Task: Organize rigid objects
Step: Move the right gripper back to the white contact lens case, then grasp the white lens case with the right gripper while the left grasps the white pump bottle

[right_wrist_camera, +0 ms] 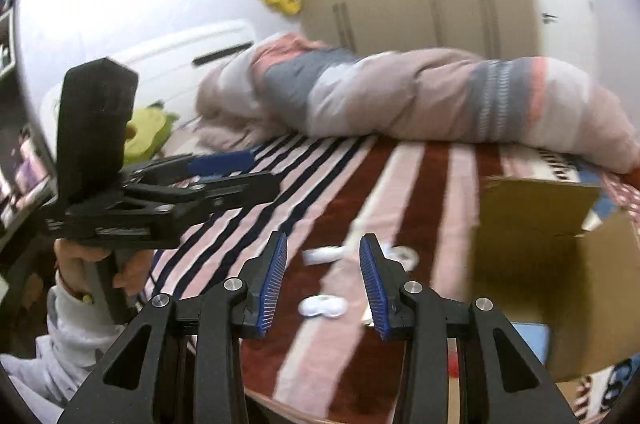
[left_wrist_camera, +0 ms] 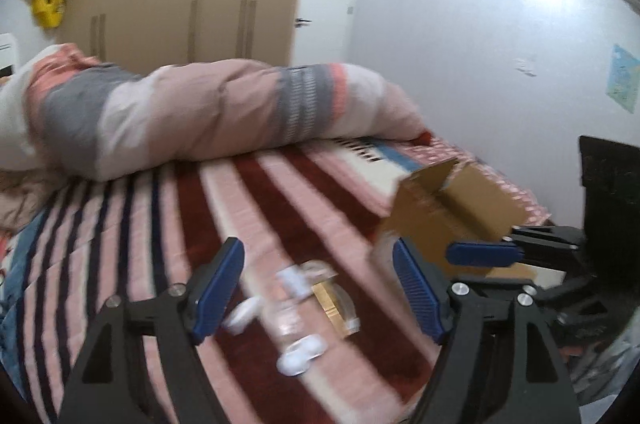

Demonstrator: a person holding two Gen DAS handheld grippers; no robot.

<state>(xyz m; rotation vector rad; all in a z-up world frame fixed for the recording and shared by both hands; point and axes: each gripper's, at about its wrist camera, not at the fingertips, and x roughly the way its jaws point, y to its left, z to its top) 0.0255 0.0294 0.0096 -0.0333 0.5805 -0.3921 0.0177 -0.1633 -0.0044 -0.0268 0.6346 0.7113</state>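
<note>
Rolled pink-grey duvet [left_wrist_camera: 208,116] is lying across the striped red-pink bed [left_wrist_camera: 280,200]; open brown cardboard box [right_wrist_camera: 552,272] is sitting right. Blurred small white and clear plastic items [left_wrist_camera: 296,308], count unclear, are lying ahead between wide-open left gripper [left_wrist_camera: 316,288] jaws. Right gripper [right_wrist_camera: 323,280] jaws are gaping too, empty.

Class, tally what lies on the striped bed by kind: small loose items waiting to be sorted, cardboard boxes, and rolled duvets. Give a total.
Small loose items: blurred; at least 3 show: white piece, white piece, clear case
Cardboard box: 1
Rolled duvet: 1
Total: at least 5
</note>
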